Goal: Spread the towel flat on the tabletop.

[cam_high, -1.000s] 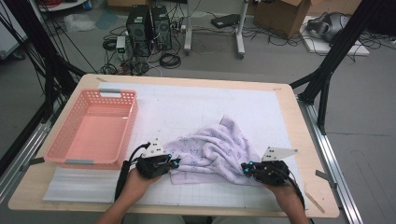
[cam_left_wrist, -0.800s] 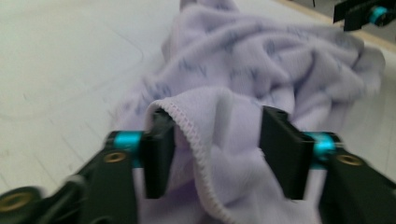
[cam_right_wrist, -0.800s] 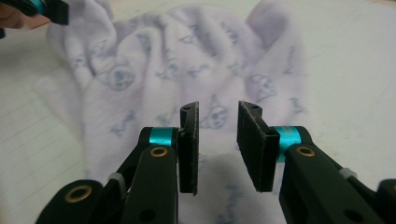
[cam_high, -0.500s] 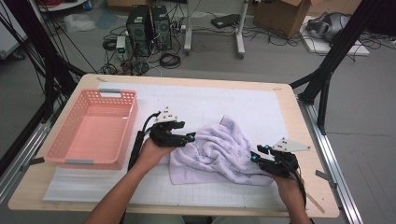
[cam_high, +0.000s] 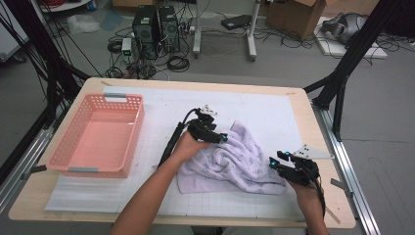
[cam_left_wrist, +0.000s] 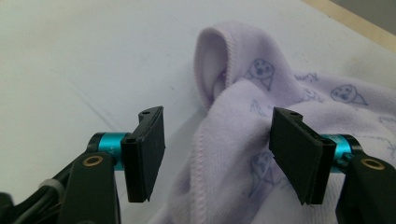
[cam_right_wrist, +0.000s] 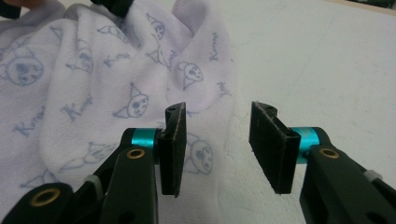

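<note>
Lilac towel (cam_high: pixel 235 164) lying rumpled on the white mat (cam_high: pixel 274 112) in the middle of the table (cam_high: pixel 293 93), right of the pink basket (cam_high: pixel 98 134). Left gripper (cam_high: pixel 221 138) up at the towel's far left edge, jaws spread wide after just springing apart, a fold of cloth standing loose between them, pads not pressing. Right gripper (cam_high: pixel 275 160) at the towel's near right corner, jaws parted and just widened, hem lying beside one pad, nothing pinched.

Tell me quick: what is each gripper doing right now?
Left gripper: open, jaws just opened, a fold of the lilac towel between them, not pinched.
Right gripper: open, just opened, holding nothing.
</note>
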Available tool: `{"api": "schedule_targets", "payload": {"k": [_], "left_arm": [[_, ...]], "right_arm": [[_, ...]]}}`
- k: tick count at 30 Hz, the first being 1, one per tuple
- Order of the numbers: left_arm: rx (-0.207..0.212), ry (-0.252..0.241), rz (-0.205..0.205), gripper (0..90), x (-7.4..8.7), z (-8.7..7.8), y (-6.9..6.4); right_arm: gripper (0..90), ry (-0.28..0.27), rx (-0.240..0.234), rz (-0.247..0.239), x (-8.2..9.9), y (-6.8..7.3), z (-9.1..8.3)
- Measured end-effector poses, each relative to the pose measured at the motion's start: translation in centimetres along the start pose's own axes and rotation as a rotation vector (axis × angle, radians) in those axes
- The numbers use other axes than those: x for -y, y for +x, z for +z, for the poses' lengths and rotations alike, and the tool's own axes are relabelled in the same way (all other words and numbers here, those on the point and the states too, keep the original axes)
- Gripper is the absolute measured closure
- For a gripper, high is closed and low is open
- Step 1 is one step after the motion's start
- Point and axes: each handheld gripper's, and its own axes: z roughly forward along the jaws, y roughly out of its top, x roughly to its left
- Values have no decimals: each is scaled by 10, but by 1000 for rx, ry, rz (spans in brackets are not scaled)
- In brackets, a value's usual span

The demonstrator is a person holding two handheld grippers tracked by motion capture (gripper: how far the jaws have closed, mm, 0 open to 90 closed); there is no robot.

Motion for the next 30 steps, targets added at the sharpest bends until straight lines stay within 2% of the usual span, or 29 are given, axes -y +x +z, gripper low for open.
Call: {"api": "schedule_targets", "payload": {"k": [2,3,5,6,7,10,11,13,15,18,20,23,25,26,28,29,30], "left_arm": [[12,44,5,397,3,9,-1],[25,65,11,491,5,11,-1],[38,111,53,694,9,13,-3],[35,100,58,756,11,12,-5],[35,86,60,781,13,8,-7],[44,57,69,794,21,-6,-10],[49,41,59,796,24,-12,-10],[46,31,71,797,30,-22,-11],[36,7,90,795,35,-32,-14],[42,-34,125,793,41,-43,-15],[47,-48,122,790,44,-46,-15],[43,-51,116,787,45,-47,-14],[38,-55,114,784,46,-48,-13],[37,-57,112,782,46,-49,-12],[29,-62,108,777,47,-50,-11],[30,-63,107,777,48,-51,-10],[25,-69,99,777,50,-53,-10]], "right_arm": [[545,-2,5,6,1,-2,0],[539,-4,12,10,1,-4,0],[536,-1,21,22,2,-6,0],[536,-2,28,30,3,-8,0],[537,-1,37,40,3,-9,1],[578,22,66,79,4,-14,2],[586,41,74,95,4,-16,4],[587,59,74,107,4,-19,9],[588,70,45,120,2,-18,16],[587,100,11,104,-6,-15,32],[585,133,-10,89,-13,-13,48],[565,165,-92,84,-23,-7,71],[572,203,-113,58,-28,0,85],[608,223,-125,38,-30,3,91],[823,224,-180,20,-32,6,94],[859,223,-180,-7,-33,7,93],[868,220,-160,-28,-34,8,91]]}}
